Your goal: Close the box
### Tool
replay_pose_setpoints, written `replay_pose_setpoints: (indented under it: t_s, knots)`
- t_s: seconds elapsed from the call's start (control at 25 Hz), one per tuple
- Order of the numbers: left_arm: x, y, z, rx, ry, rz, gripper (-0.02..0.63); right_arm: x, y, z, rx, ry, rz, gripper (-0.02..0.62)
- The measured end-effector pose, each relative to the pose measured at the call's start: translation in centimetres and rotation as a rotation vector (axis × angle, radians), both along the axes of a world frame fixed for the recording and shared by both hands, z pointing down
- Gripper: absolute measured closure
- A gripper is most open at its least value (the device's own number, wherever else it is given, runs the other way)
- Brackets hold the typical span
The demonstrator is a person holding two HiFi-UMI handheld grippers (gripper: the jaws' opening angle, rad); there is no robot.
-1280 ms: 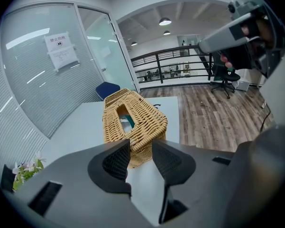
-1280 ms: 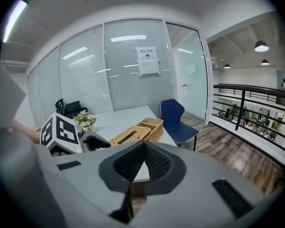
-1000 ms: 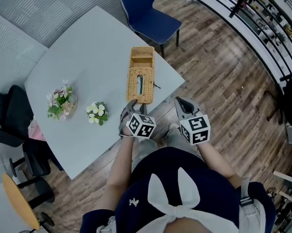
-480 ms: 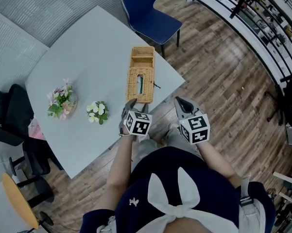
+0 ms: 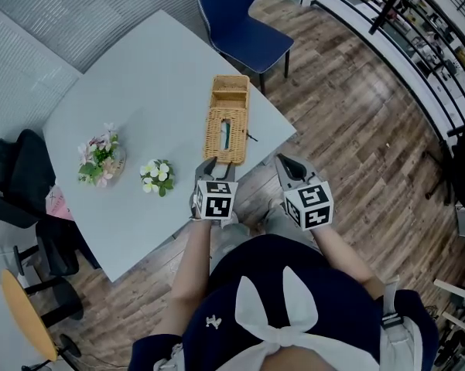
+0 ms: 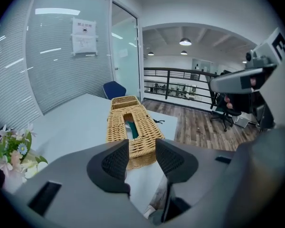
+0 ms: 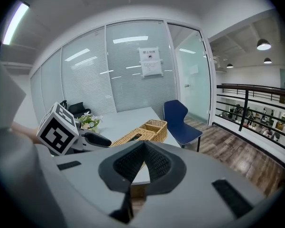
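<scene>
Left gripper (image 6: 142, 158): jaws just opened wide, nothing held between | right gripper (image 7: 143, 161): jaws closed, empty, set farther aside | long woven wicker box (image 6: 133, 127): placed on white table (image 6: 76, 127), straight ahead of left gripper, long axis directed away.

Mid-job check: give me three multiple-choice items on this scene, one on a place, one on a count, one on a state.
1. Where is the wicker box? A) on the blue chair B) on the table, toward the person's side C) on the floor
2. How many flower bunches are on the table? A) one B) two C) four
3. The right tool is: A) shut, empty B) wide open C) gripping the box

Key: 1B, the head view shows it on the tabletop near the person; 2B, two separate bunches stand left of the box; 3A, its pads meet with nothing between them.
</scene>
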State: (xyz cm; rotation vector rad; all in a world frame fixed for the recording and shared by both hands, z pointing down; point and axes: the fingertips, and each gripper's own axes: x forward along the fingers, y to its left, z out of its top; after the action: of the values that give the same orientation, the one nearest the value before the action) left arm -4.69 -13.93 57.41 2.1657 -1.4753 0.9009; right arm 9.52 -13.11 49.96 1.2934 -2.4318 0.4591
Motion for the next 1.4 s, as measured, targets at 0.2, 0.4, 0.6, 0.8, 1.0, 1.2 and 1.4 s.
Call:
replay_pose_setpoints:
  t_s: [0.2,0.4,0.6,0.8,1.0,1.2,1.4]
  knots:
    - [-0.1,-0.3,-2.2,0.074,0.075,-0.059,0.448,-0.8,-0.1,-0.7,0.015,-0.026,-0.026,0.592]
    - [-0.6,-0.4,-4.3,0.139,0.106,-0.121,0.523,-1.7,-0.1,-1.4,0.026,-0.041,-0.052,0.592]
    - [-0.5,-0.1,-6.0,0.166,0.152,-0.143,0.571,-2.2,-0.2,-2.0,0.034,-0.051,-0.074,0.592]
    - [-0.4,-0.1,-8.1,0.215,0.194,-0.16,0.578,-2.7,-0.3,-2.7,0.043,-0.063,-0.094,0.592]
    - [0.0,0.2,-9.5,0.228,0.251,-0.174,0.581,-3.3,-0.4,-3.4,0.049,-0.074,-0.11,0.592]
    - [0.0,0.5,-10.1,0.229,0.281,-0.187,0.582,-3.9,-0.3,-3.7,0.054,-0.072,-0.133,0.593]
    - [0.1,0.8,-10.4,0.23,0.268,-0.181,0.583,-4.3,-0.3,-3.8,0.055,-0.068,-0.146,0.594]
